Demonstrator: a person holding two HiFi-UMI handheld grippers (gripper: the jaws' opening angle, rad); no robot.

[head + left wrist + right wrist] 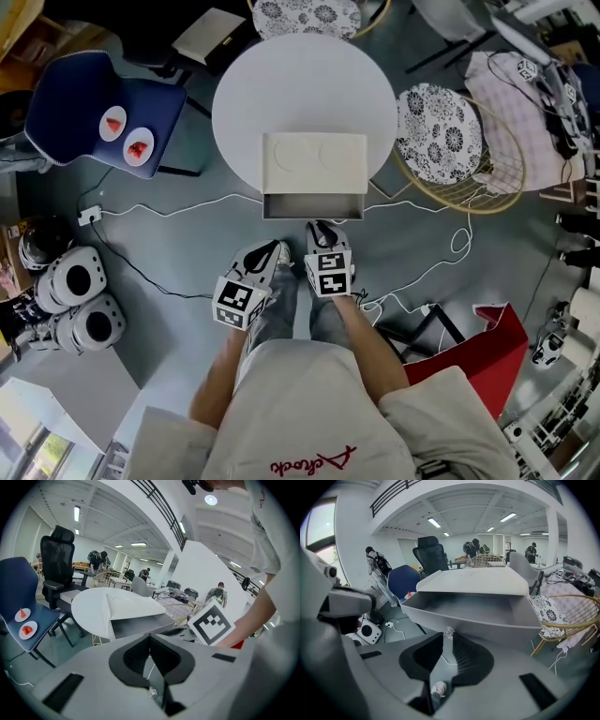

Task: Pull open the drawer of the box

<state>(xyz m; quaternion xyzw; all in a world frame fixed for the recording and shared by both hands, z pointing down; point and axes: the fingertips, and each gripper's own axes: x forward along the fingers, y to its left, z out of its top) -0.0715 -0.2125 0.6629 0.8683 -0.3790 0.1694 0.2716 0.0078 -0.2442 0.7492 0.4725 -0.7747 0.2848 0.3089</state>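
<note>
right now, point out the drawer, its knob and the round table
drawer (312, 205): head view, its open inside
knob (448, 632): right gripper view, its clear head
round table (300, 84): head view, bare top

We saw a smooth, matt box (314, 161) on a smooth white table (281, 84). Its drawer (312, 206) looked like matt plastic, with a clear, shiny knob (448, 632). The blue chair (75, 108) looked like soft cloth.

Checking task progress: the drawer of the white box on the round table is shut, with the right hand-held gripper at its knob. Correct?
No: the drawer stands pulled out of the box, as the right gripper view shows; the right hand-held gripper is at its knob.
</note>
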